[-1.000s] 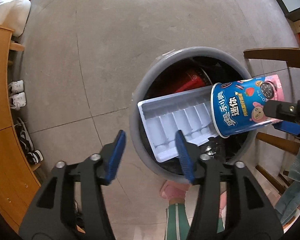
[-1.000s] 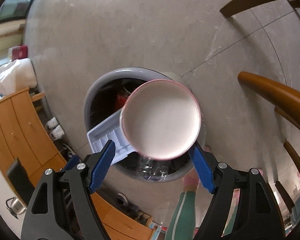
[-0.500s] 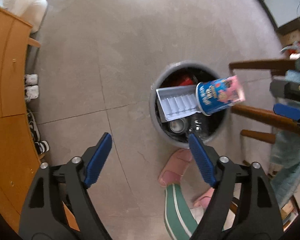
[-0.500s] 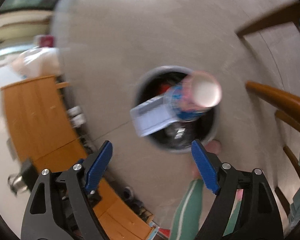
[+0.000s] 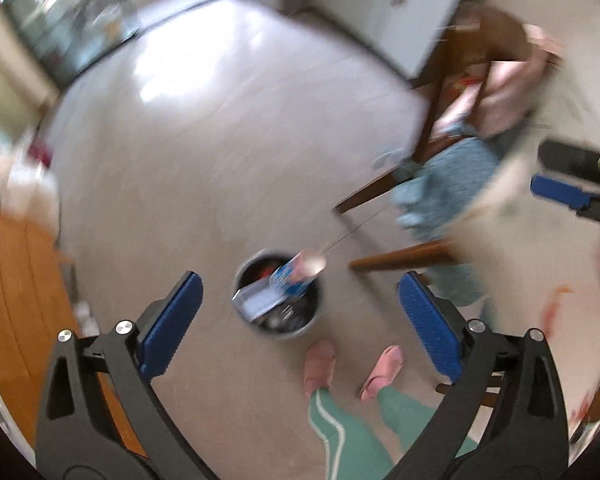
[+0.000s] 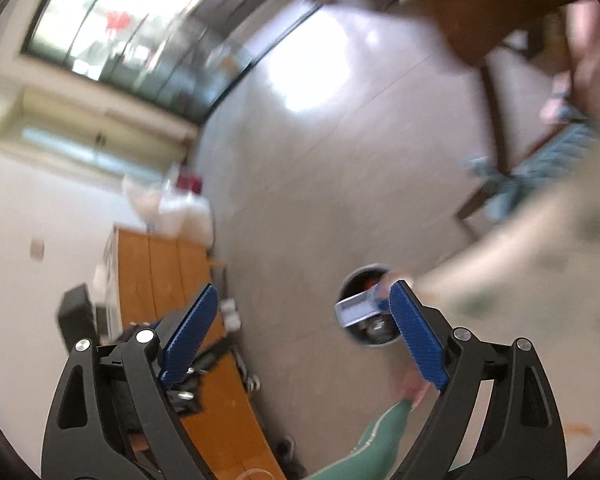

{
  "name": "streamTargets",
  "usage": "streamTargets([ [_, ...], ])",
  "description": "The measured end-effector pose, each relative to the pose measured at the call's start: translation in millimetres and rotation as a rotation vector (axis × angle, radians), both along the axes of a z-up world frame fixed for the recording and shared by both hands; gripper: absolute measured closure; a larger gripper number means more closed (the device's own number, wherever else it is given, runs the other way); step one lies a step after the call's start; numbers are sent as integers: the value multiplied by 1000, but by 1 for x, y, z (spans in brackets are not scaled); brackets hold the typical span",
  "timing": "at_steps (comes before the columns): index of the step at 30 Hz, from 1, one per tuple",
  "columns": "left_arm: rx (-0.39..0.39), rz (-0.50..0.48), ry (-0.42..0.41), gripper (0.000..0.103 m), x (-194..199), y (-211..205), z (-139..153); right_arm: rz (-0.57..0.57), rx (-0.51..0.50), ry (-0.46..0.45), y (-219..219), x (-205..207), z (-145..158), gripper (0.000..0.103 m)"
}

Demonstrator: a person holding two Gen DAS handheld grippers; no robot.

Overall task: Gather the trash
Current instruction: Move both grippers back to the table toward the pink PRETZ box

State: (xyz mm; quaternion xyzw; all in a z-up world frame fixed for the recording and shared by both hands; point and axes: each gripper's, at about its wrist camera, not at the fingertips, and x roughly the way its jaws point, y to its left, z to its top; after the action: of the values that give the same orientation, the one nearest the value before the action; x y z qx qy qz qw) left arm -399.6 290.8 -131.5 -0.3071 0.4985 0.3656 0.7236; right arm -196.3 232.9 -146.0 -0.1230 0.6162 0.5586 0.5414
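Left gripper (image 5: 298,312) and right gripper (image 6: 304,334), both spread wide and empty, high above the floor (image 5: 204,184). The tub (image 5: 296,274) and tray (image 5: 256,300) lean out of the bin (image 5: 278,296). Next pickup: steady the motion, since both views blur. Only the left view shows the slippers (image 5: 320,362); only the right view shows the window (image 6: 140,36).
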Motion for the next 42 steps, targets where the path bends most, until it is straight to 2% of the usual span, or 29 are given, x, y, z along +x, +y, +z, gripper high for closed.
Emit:
streamTargets([
  [3, -5, -104, -35, 7, 59, -22, 19, -128, 0, -49, -65, 59, 24, 16],
  [5, -1, -210, -69, 7, 106, -45, 31, -218, -10, -85, -111, 97, 35, 15],
  [8, -5, -360, -99, 7, 172, -80, 42, -368, -38, -111, -177, 149, 40, 15],
  [12, -34, -502, -138, 7, 246, -114, 49, -566, -78, -92, -258, 200, 34, 15],
  [14, -24, -556, -121, 7, 281, -130, 51, -656, -98, -66, -292, 220, 26, 15],
  [19, -5, -670, -105, 7, 355, -165, 53, -811, -129, 23, -349, 249, 2, 15],
  [24, -31, -746, -90, 7, 405, -186, 49, -884, -172, 83, -365, 268, -13, 15],
  [27, -61, -793, -73, 7, 430, -188, 39, -938, -190, 135, -365, 275, -25, 15],
  [31, -88, -852, -36, 7, 461, -183, 20, -1021, -200, 146, -359, 280, -29, 15],
  [37, -184, -839, -4, 7, 495, -170, -6, -1124, -219, 181, -350, 281, -40, 15],
  [42, -176, -895, 6, 7, 514, -173, -14, -1168, -241, 181, -343, 284, -47, 15],
])
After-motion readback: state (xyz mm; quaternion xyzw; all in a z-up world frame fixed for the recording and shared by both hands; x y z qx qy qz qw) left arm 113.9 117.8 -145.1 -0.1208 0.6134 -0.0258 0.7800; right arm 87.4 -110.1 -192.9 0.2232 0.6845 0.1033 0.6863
